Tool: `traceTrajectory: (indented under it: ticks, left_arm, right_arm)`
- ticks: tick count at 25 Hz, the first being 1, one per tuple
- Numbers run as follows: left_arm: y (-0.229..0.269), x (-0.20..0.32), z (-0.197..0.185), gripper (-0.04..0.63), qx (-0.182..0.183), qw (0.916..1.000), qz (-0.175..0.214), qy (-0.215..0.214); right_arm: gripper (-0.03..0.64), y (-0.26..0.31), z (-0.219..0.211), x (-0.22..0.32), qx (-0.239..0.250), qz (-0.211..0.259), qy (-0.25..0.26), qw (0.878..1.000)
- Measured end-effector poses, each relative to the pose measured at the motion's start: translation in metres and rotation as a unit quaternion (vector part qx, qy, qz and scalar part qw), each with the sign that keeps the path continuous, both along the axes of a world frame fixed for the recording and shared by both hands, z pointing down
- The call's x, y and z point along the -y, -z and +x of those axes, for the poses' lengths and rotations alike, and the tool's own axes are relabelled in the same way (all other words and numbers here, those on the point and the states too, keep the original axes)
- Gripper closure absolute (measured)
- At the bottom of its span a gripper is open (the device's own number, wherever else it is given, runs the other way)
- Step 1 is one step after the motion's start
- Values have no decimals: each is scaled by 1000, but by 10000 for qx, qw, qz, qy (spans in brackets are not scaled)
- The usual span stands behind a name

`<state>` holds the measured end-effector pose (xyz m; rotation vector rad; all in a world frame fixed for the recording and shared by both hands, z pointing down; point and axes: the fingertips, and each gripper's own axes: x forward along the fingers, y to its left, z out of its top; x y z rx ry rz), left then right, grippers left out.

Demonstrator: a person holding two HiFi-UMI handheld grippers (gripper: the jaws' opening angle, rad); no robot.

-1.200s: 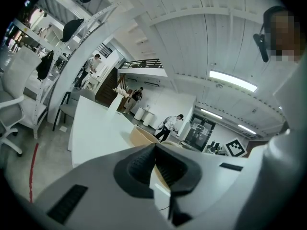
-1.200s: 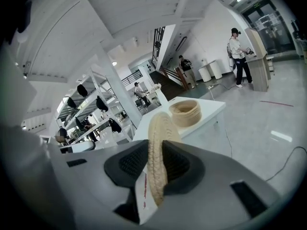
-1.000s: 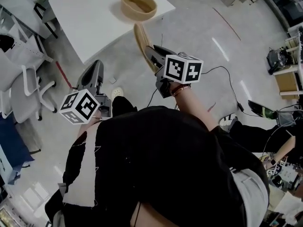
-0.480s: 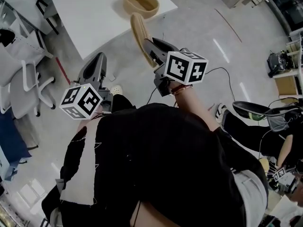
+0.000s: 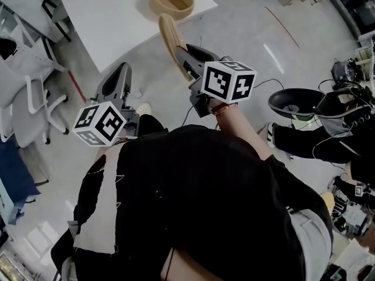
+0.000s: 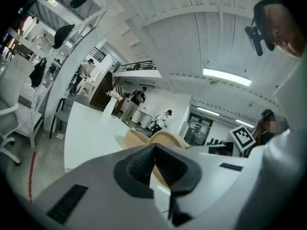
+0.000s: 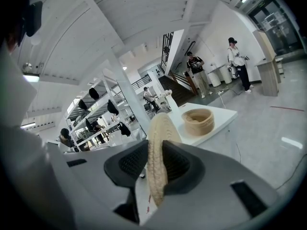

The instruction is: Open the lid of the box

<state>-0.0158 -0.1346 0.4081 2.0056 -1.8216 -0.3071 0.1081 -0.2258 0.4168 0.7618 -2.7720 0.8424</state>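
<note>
- One box (image 5: 170,0), round, woven and without cover, is seen on the white surface (image 5: 111,22), near its far edge.
- One lid (image 5: 169,37), woven as well, is gripped on its rim by the right hand-held gripper (image 5: 183,56). It is held on edge in the air above the floor, well apart from the box.
- In the right gripper view the lid (image 7: 158,152) is pressed between both pads of the right hand-held gripper (image 7: 156,163), and the box (image 7: 198,121) is seen further behind, to the right.
- The left hand-held gripper (image 5: 121,70) is held lower and to the left, over the floor. Its jaws are closed on each other with nothing between them, as is shown in the left gripper view (image 6: 154,150).
- From the left gripper view, the box (image 6: 133,139) is partly covered by the lid (image 6: 169,138), which stands before it.
- Two hand-held grippers are counted, each with one marker cube (image 5: 228,81).
- A white chair (image 5: 29,113) is seen at the left of the surface, and a thin cable (image 5: 275,85) lies on the floor at the right.
- A second person (image 5: 319,127), in dark clothes, is partly seen at the right edge.
- Three standing people (image 7: 236,61) are counted far behind the surface, next to shelves (image 7: 98,114) with dark things on them.
</note>
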Motion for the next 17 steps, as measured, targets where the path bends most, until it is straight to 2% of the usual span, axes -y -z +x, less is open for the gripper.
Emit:
traceTrajectory:
  ticks: [17]
  left_arm:
    - [1, 1, 3, 586, 7, 10000, -4, -90]
  right_arm:
    - [520, -5, -2, -6, -180, 64, 84, 9998]
